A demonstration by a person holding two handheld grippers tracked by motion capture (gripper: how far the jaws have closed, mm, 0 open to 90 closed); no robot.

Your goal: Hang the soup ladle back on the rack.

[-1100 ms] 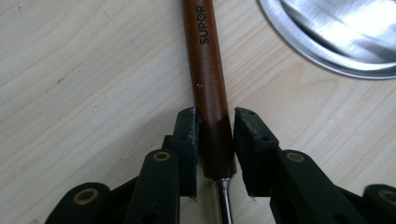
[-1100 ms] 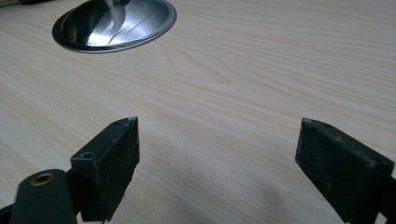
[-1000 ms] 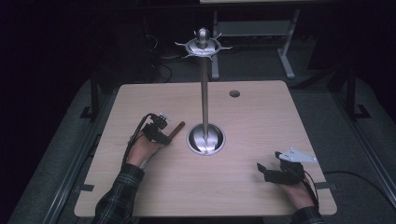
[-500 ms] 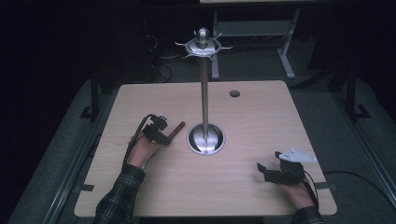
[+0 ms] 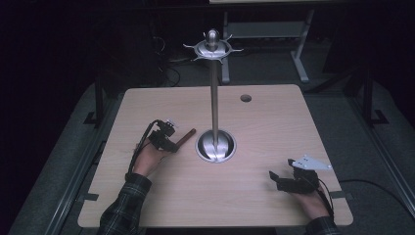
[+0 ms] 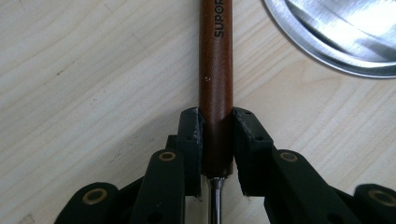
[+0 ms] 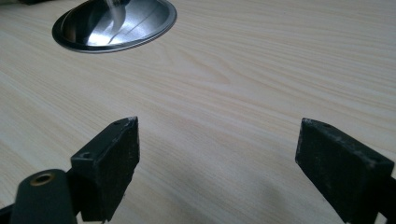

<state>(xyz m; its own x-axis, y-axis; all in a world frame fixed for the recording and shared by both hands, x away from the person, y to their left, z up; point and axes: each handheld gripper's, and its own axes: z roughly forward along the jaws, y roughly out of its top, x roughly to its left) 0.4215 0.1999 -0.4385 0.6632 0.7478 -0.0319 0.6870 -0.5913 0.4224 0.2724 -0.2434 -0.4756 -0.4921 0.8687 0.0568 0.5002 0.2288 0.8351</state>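
Observation:
A utensil with a brown wooden handle (image 6: 215, 70) and a thin metal shaft lies flat on the table, left of the steel stand's round base (image 5: 216, 147). My left gripper (image 6: 216, 135) is shut on the lower end of the handle, a pad pressed to each side. From above, the left gripper (image 5: 169, 142) sits over the near end of the handle (image 5: 187, 135). My right gripper (image 5: 274, 177) rests at the front right of the table. In its own view the right gripper (image 7: 217, 158) stands wide open over bare wood.
A tall steel pole (image 5: 214, 98) rises from the base to a hooked crown (image 5: 211, 48). The base's rim shows at the left gripper view's top right (image 6: 345, 32) and the right gripper view's top left (image 7: 114, 23). The wooden table (image 5: 274, 127) has a cable hole (image 5: 246, 98) at the back.

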